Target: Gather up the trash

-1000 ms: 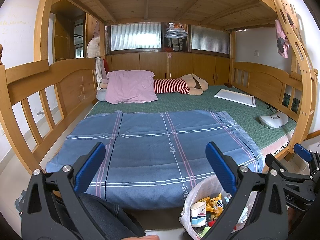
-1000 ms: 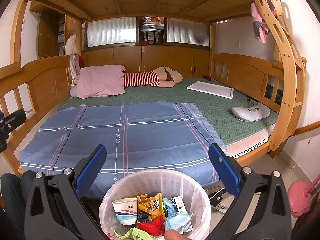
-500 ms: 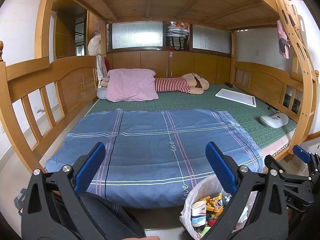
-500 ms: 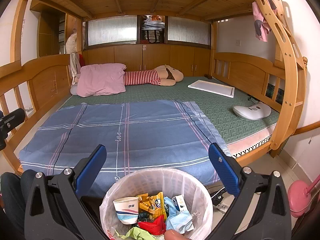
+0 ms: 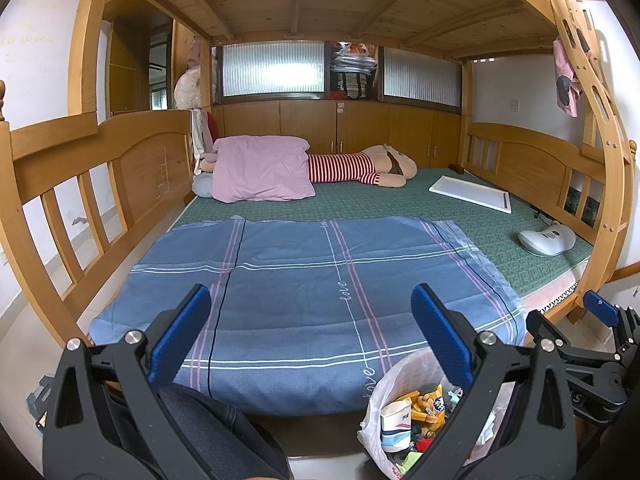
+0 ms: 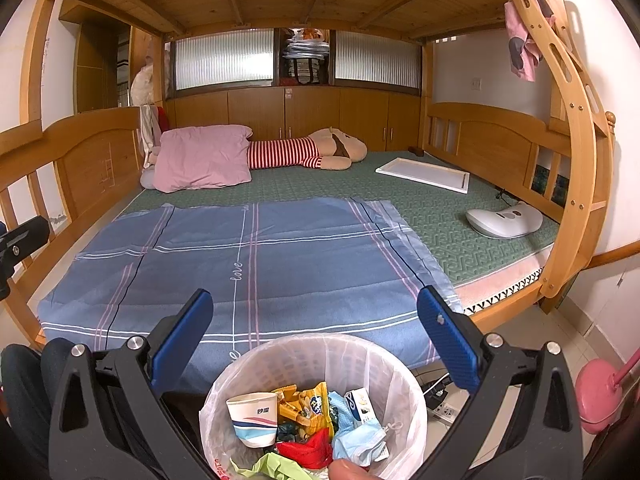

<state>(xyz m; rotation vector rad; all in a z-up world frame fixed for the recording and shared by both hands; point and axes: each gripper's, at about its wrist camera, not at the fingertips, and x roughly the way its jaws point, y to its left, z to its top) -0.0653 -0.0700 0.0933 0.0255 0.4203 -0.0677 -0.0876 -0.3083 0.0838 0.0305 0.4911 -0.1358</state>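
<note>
Right gripper (image 6: 314, 328) spread wide, empty, above trash bin (image 6: 280, 360) holding paper cup (image 6: 253, 418), left gripper (image 5: 310, 330) released left of bin, blue blanket (image 6: 248, 264) beyond bin

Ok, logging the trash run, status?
Both claws open, empty: left, right. Bin under right claw, holding cup and wrappers. Nothing blocking.

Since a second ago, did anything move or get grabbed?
Almost nothing. Both views only drift a tiny bit. The left tongs and right tongs stay open and empty. The trash basket keeps the same paper cup and wrappers, and the blue blanket lies flat as before.
</note>
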